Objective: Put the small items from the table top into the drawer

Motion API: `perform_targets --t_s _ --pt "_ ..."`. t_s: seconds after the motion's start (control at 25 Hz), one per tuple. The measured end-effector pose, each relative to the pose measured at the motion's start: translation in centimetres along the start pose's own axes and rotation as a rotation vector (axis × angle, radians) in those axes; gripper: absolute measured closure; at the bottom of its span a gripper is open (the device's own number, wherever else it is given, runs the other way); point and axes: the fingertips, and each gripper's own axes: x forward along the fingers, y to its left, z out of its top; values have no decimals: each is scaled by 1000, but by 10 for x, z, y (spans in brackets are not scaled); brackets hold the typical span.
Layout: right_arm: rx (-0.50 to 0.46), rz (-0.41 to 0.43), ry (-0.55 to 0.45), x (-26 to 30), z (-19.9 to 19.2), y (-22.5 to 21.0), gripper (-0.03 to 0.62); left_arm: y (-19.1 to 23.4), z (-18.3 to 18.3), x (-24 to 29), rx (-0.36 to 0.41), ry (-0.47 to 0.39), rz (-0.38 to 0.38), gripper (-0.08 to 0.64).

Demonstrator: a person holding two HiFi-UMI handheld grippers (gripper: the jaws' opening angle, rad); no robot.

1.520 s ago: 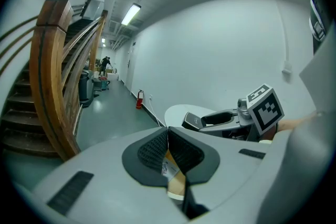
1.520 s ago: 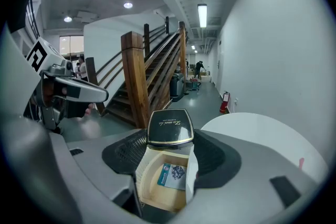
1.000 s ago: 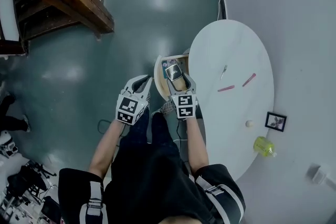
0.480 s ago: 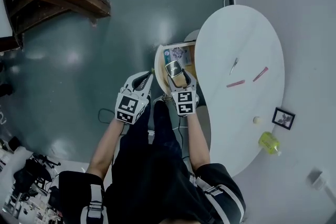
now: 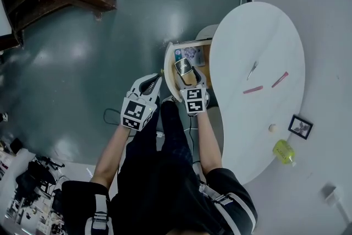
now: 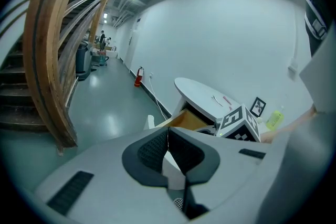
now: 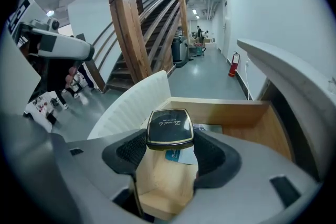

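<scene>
At the left edge of a white oval table (image 5: 242, 41), a wooden drawer (image 5: 204, 58) stands pulled out, and the right gripper (image 5: 188, 77) hangs over it, its jaws clamped on the sides of a black compact case (image 5: 184, 67) with a gold rim. The case is held flat above the end of the drawer nearest the person, clear of the drawer's floor. In the right gripper view the case (image 7: 169, 126) carries two lines of gold writing on its lid, a line of script above a line of small capitals, neither sharp enough to read with certainty. Under it in the drawer lies a blue-and-white packet (image 7: 181, 157) with print too small to read. The left gripper (image 5: 149, 82) hangs off the table, left of the drawer's white curved front, with its jaws pressed together on nothing. Its cube bears black-and-white square markers. Near the table's right edge lie two pink sticks (image 5: 254, 89), apart from each other, with a small metal piece (image 5: 252, 69) just beside them. A small pale ball (image 5: 271, 128) sits further along that edge.
</scene>
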Motion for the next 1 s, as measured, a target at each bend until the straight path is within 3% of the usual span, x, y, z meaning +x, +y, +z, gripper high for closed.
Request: perform_targets --t_s 0.6,1.0 --pt "-21 0 97 71 -14 -20 308 7 -17 1 -34 21 23 540" --pt "30 20 157 97 -25 -27 308 17 -32 5 -61 34 46 540"
